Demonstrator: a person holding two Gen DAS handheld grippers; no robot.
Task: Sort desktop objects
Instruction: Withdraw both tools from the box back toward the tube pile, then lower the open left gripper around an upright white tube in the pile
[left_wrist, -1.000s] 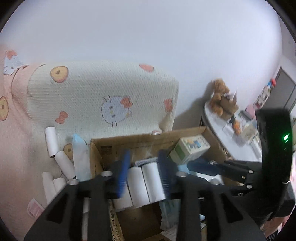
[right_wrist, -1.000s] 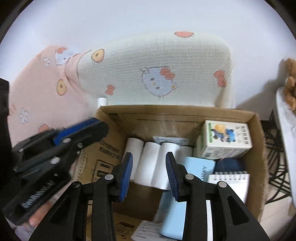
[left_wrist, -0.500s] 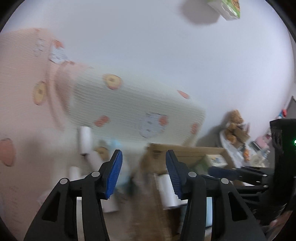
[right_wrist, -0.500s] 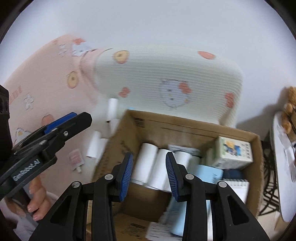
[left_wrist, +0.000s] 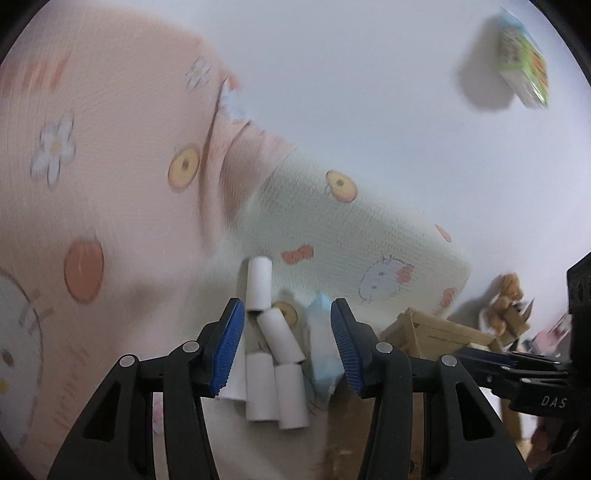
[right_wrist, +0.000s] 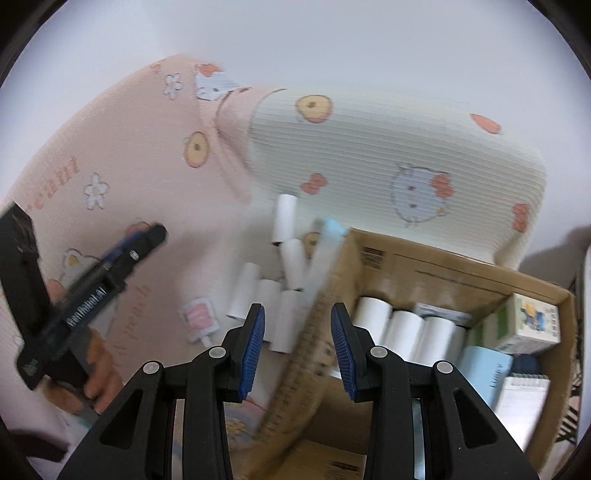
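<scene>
Several white paper rolls (left_wrist: 275, 384) lie loose on the pink bed sheet, beside a light blue packet (left_wrist: 323, 354). My left gripper (left_wrist: 288, 347) hangs open just above them, and the rolls show in the gap between its blue pads without being touched. A cardboard box (right_wrist: 461, 258) to the right holds more white rolls (right_wrist: 402, 328), a green-and-white carton (right_wrist: 532, 321), a pale blue box (right_wrist: 484, 373) and a notebook (right_wrist: 521, 398). My right gripper (right_wrist: 297, 347) hovers over the box's left wall, its pads a narrow gap apart with nothing between them. The left gripper (right_wrist: 155, 234) appears at the left, held by a hand (right_wrist: 99, 384).
A cream pillow (right_wrist: 388, 147) with cartoon prints lies behind the rolls and the box, against a white wall. A small pink packet (right_wrist: 201, 319) rests on the sheet. A teddy bear (left_wrist: 506, 299) sits on a white table at the far right.
The left gripper has swung left, away from the box and over the loose rolls, and its jaws have widened. The right gripper has drifted left to the box's left wall.
</scene>
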